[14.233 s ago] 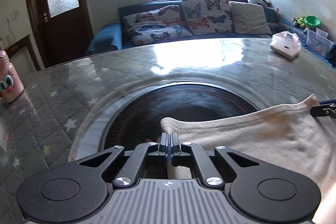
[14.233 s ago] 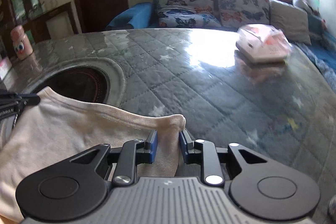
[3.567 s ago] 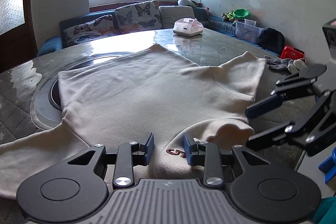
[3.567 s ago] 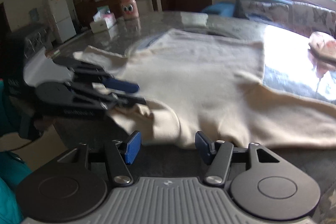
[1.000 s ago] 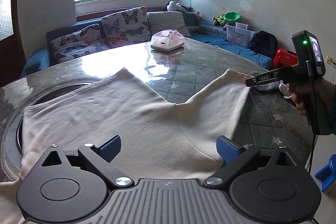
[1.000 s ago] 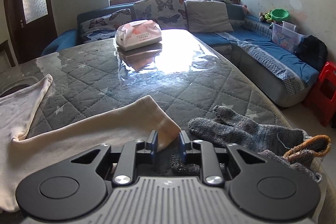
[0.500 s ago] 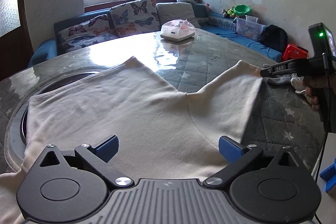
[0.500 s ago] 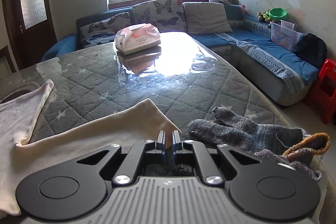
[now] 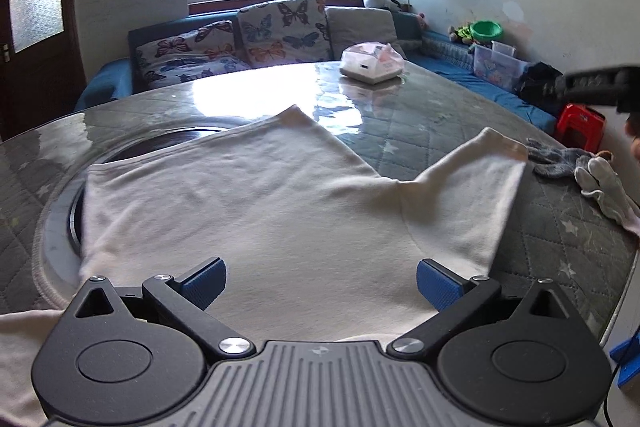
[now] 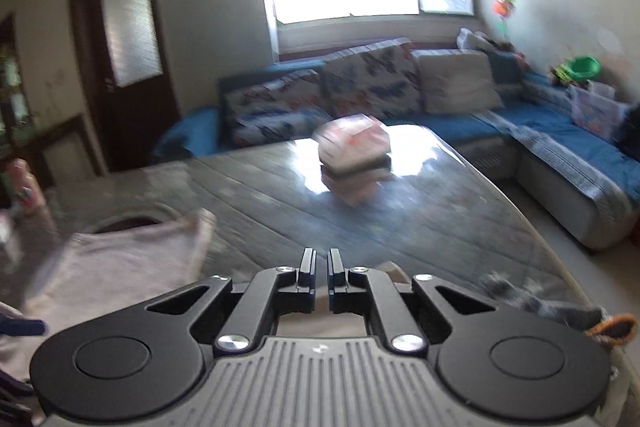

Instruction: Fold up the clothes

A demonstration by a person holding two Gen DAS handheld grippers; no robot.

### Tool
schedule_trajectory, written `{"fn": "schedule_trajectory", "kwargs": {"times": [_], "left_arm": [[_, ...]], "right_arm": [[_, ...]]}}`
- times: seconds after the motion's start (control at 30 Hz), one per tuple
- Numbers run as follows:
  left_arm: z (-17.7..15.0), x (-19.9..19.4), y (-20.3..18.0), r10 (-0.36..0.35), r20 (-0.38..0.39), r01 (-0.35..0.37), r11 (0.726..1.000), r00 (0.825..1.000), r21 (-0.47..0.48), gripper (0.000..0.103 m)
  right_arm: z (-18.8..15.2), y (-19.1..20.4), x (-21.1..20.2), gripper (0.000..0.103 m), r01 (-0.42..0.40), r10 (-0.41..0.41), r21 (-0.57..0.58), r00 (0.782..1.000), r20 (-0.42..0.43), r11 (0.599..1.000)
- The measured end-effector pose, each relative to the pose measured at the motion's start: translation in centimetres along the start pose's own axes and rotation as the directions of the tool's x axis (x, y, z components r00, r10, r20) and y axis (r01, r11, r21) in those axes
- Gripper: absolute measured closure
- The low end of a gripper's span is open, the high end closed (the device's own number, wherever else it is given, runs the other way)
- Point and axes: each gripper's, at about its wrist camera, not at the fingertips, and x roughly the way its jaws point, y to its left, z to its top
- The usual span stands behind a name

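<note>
The right gripper (image 10: 321, 263) is now lifted well clear of the tabletop (image 9: 404, 123). A second ago its jaws were closing around the cuff of the sleeve (image 9: 472, 195); now they are pressed almost together with no cloth visible between their tips. From the left wrist view the sleeve lies flat on the tabletop, its cuff slightly blurred, and the gripper hangs above and to the side of it, apart. My reading is that the pinch missed or the cuff slipped out, so the sleeve fold has not started and the cuff needs gripping again. The left gripper (image 9: 320, 277) hovers over the near part of the shirt (image 9: 260, 207), jaws spread wide and holding nothing, much as half a second ago. The shirt is a cream, soft-looking knit, spread almost smooth with faint ripples; its body covers part of a dark round inset in the tabletop, and the sleeve angles out towards the right edge. The tabletop is rounded, a grey quilted cloth with pale stars under a glossy clear sheet that throws back the window light. Knitted grey gloves (image 9: 560, 159) lie crumpled just beyond the cuff, and a tissue box (image 9: 372, 65) sits at the far side.
</note>
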Motion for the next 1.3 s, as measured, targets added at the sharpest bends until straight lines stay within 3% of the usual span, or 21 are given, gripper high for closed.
{"fn": "schedule_trajectory", "kwargs": {"times": [0.1, 0.33, 0.43, 0.53, 0.63, 0.9, 0.97, 1.03, 1.3], "left_arm": [[-0.3, -0.6, 0.7, 0.007, 0.007, -0.007, 1.0, 1.0, -0.017, 0.0], [-0.6, -1.3, 1.2, 0.007, 0.011, -0.006, 1.0, 1.0, -0.019, 0.0], [-0.6, -1.1, 0.9, 0.011, 0.01, -0.011, 1.0, 1.0, -0.006, 0.0], [-0.4, -0.7, 0.3, 0.003, 0.007, -0.003, 1.0, 1.0, 0.004, 0.0], [-0.2, -0.3, -0.4, -0.003, 0.001, 0.003, 1.0, 1.0, 0.017, 0.0], [0.1, 0.3, -1.5, -0.005, -0.015, 0.006, 0.999, 1.0, 0.045, 0.0], [0.1, 0.4, -1.6, -0.002, -0.017, 0.003, 0.999, 1.0, 0.046, 0.0], [0.1, 0.5, -1.6, 0.001, -0.021, 0.0, 0.999, 1.0, 0.044, 0.0], [0.3, 1.0, -2.0, 0.004, -0.015, -0.003, 0.998, 1.0, 0.06, 0.0]], "right_arm": [[0.7, 1.2, -0.4, 0.098, 0.005, -0.004, -0.032, 1.0, 0.024, 0.999], [-2.4, -1.6, 3.5, 0.091, 0.178, -0.18, -0.027, 0.979, -0.097, 0.984], [-4.1, -4.3, 4.7, 0.082, 0.242, -0.237, 0.02, 0.961, -0.145, 0.97], [-4.8, -5.9, 5.1, 0.074, 0.247, -0.235, 0.06, 0.959, -0.161, 0.967], [-5.2, -6.8, 5.8, 0.072, 0.246, -0.228, 0.092, 0.959, -0.166, 0.965], [-5.6, -6.7, 6.8, 0.073, 0.219, -0.202, 0.101, 0.967, -0.155, 0.97], [-5.6, -6.7, 6.9, 0.077, 0.222, -0.207, 0.093, 0.967, -0.15, 0.971], [-5.5, -6.5, 7.0, 0.093, 0.22, -0.206, 0.085, 0.968, -0.145, 0.972], [-3.1, -5.3, 3.7, 0.096, 0.162, -0.159, 0.083, 0.986, -0.047, 0.983]]}}
